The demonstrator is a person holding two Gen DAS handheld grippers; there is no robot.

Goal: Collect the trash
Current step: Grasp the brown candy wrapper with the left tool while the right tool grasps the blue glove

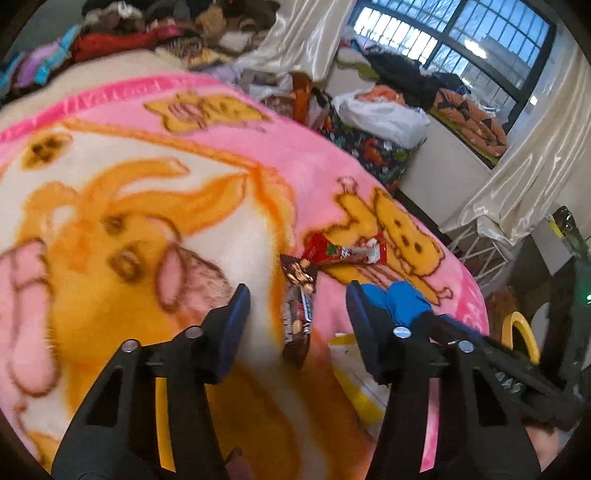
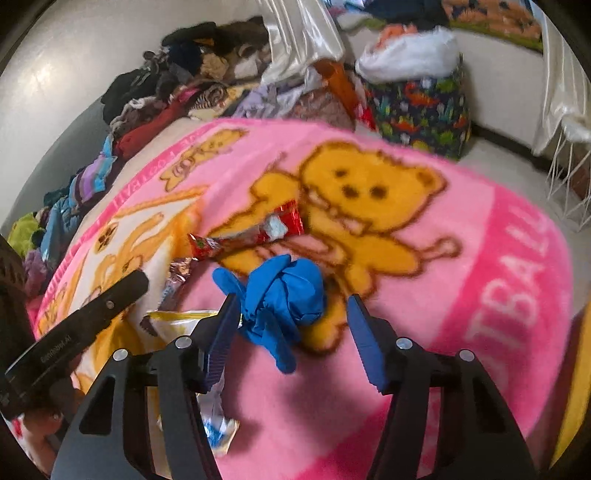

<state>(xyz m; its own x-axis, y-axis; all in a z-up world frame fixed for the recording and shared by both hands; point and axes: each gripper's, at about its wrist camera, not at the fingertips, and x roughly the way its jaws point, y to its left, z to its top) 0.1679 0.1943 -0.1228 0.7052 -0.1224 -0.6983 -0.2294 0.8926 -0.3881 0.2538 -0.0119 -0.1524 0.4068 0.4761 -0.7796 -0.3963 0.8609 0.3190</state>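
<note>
A pink cartoon blanket (image 1: 155,155) (image 2: 461,266) covers the bed and carries the trash. My left gripper (image 1: 297,295) is open, its jaws on either side of a brown snack wrapper (image 1: 298,310), just above it. A red wrapper (image 1: 343,251) (image 2: 251,232) lies beyond it. My right gripper (image 2: 290,306) is open around a crumpled blue glove (image 2: 284,302), which also shows in the left wrist view (image 1: 399,299). A yellow-white wrapper (image 1: 354,384) (image 2: 177,321) lies near both grippers. A blue-white wrapper (image 2: 218,417) lies under the right gripper's left finger.
Piled clothes (image 1: 155,33) (image 2: 166,96) line the far side of the bed. A dinosaur-print bag (image 1: 373,147) (image 2: 417,107) with a white plastic bag on top stands past the bed. A yellow bin rim (image 1: 522,328) sits at the right. The left gripper's body (image 2: 74,325) shows at the left of the right wrist view.
</note>
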